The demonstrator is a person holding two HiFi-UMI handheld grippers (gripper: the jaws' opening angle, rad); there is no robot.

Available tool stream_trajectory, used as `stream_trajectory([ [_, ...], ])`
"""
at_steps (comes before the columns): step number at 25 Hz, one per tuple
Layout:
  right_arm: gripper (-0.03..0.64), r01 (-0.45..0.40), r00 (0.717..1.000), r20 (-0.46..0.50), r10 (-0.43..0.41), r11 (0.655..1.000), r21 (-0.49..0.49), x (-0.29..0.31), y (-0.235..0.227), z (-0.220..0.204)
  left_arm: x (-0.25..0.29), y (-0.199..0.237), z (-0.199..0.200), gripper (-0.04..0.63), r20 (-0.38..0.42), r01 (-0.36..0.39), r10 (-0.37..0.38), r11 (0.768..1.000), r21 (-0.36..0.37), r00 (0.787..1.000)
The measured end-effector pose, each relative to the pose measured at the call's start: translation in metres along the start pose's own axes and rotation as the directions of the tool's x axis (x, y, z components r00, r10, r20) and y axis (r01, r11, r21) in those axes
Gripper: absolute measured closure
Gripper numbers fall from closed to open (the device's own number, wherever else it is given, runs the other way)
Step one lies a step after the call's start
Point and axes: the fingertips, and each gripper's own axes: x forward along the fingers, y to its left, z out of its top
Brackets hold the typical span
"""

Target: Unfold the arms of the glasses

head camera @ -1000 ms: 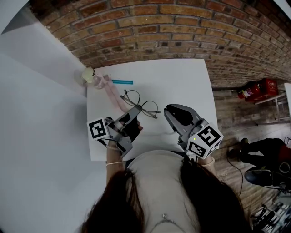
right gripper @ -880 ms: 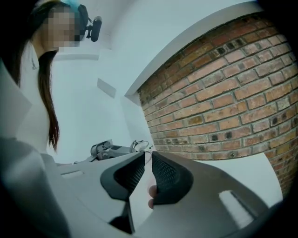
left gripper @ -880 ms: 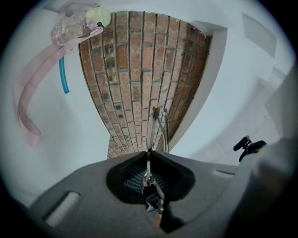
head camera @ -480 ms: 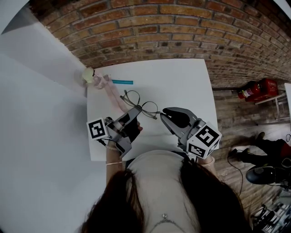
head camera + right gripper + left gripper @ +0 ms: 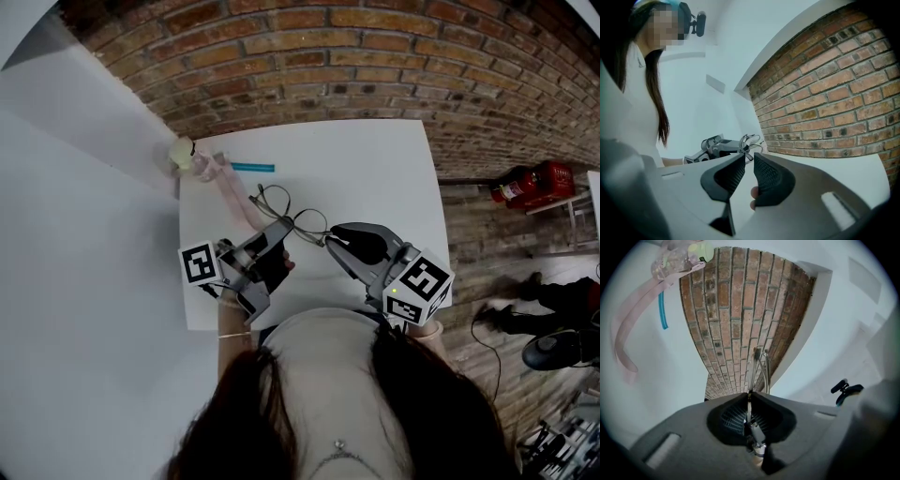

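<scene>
i held the thin wire-framed glasses (image 5: 307, 223) (image 5: 760, 367) clamped in left gripper (image 5: 281, 229) (image 5: 751, 399) fingers | right gripper (image 5: 330, 240) (image 5: 748, 162) fingers stood parted, empty, just beside

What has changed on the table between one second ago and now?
The right gripper moved left toward the glasses. Its fingers, slightly apart, are now close to the frame and hold nothing. The left gripper kept its place, shut on the glasses. The blue stick and the pink strap did not move.
</scene>
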Motion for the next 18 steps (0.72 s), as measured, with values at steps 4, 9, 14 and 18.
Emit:
stream_trajectory([
  [4,0.568,-0.007,1.0,-0.005,0.007,1.0,0.0,0.0029,0.0008,-0.0018,-0.0002,0.0014,-0.0003,0.574,-0.01,0.002,-0.002,1.0,-0.004,1.0],
  [9,0.571,-0.001,1.0,-0.007,0.001,1.0,-0.009,0.0044,-0.0006,-0.0037,-0.0001,0.0043,0.0011,0.574,-0.014,-0.002,0.002,1.0,-0.007,1.0],
  [14,0.571,-0.004,1.0,-0.003,0.003,1.0,-0.016,0.0046,0.0003,-0.0034,-0.0003,0.0059,0.002,0.574,-0.015,-0.006,0.006,1.0,0.0,1.0],
  [18,0.572,-0.006,1.0,0.007,0.006,1.0,-0.016,0.0027,0.0005,-0.0026,-0.0004,0.0082,0.0012,0.574,-0.013,-0.022,0.022,1.0,0.006,1.0],
])
